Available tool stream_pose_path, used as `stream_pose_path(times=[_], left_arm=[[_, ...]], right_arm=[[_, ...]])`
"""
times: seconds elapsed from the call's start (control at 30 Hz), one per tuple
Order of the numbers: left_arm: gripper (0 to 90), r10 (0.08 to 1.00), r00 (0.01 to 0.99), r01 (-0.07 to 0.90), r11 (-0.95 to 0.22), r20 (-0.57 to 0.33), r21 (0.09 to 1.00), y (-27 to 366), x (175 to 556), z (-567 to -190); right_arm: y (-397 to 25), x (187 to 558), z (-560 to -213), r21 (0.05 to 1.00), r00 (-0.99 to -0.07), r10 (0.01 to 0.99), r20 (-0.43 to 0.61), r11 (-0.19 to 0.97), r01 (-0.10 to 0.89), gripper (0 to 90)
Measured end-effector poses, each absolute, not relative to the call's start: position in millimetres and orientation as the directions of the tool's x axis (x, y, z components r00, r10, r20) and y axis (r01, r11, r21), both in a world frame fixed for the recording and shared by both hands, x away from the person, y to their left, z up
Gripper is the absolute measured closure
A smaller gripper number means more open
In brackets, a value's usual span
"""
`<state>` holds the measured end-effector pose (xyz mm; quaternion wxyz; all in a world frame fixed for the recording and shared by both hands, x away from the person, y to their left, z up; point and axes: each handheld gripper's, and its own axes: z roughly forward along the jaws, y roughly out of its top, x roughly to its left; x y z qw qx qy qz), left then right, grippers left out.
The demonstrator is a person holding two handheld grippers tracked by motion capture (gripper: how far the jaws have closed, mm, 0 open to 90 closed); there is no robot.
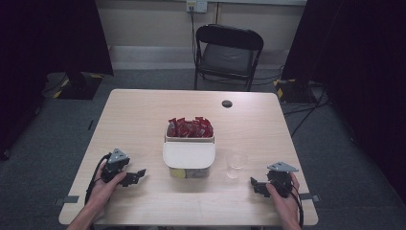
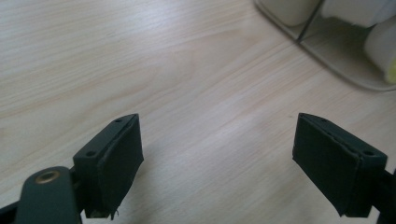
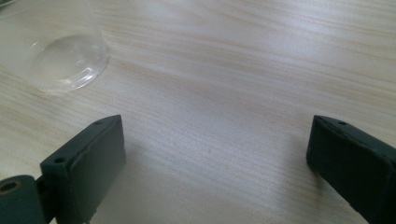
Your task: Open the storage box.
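Low on the table point(image 1: 143, 115), left gripper point(image 1: 135, 176) and right gripper point(image 1: 257, 186), both spread wide, empty.

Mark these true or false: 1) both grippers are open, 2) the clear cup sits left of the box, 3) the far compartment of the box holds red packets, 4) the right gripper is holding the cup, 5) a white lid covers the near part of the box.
1) Both the left gripper and the right gripper are open. True: the jaws stand wide apart over bare table, with nothing between them.
2) False: the clear cup stands to the right of the box.
3) True: red packets fill the far compartment.
4) False: the right gripper is apart from the cup and holds nothing.
5) True: a white lid lies over the near part.
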<state>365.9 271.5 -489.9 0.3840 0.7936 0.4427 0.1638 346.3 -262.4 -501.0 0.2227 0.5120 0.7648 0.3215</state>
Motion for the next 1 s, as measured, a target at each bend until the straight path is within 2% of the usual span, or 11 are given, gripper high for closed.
stream_pose_path(times=[0.2, 1.0], left_arm=[[15.9, 0.788, 0.602, 0.544, -0.288, -0.127, 0.788, 266, 364, -481], [16.1, 0.697, 0.705, 0.482, -0.332, -0.134, 0.811, 227, 357, -468]], right_arm=[[-263, 347, -501, 0.718, -0.38, 0.925, -0.013, 0.273, 0.64, 3.5], [-264, 347, -501, 0.718, -0.392, 0.92, -0.012, 0.281, 0.637, 3.1]])
